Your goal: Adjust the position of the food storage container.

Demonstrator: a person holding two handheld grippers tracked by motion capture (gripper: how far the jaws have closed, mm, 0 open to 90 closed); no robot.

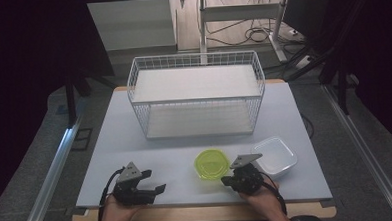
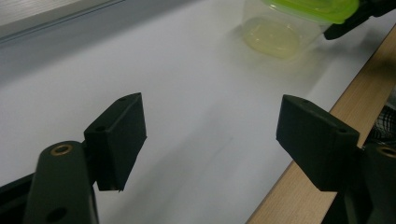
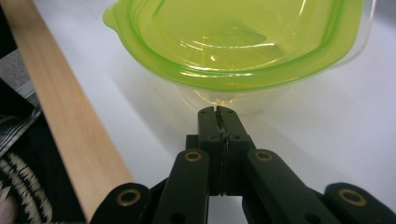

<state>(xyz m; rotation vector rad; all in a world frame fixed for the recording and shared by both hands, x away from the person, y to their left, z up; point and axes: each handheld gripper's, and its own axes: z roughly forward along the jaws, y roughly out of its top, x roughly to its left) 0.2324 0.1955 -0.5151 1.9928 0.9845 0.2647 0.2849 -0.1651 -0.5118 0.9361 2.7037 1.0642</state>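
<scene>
Right gripper (image 3: 217,110) at lower centre of its own view, jaws pressed together, tips just under the rim of the green-lidded container (image 3: 233,51); nothing visibly pinched, possibly touching the clear wall. Container low centre in the high view. Risk: closed tips nudge the light tub and skid it across the smooth white tabletop (image 1: 135,138). Lid glossy, translucent, rounded-square. Left gripper (image 2: 210,140) wide apart, idle.

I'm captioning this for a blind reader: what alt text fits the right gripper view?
The right gripper, jaws shut, points at a clear tub with a green lid on a white table. The table's wooden edge runs along the left.
</scene>
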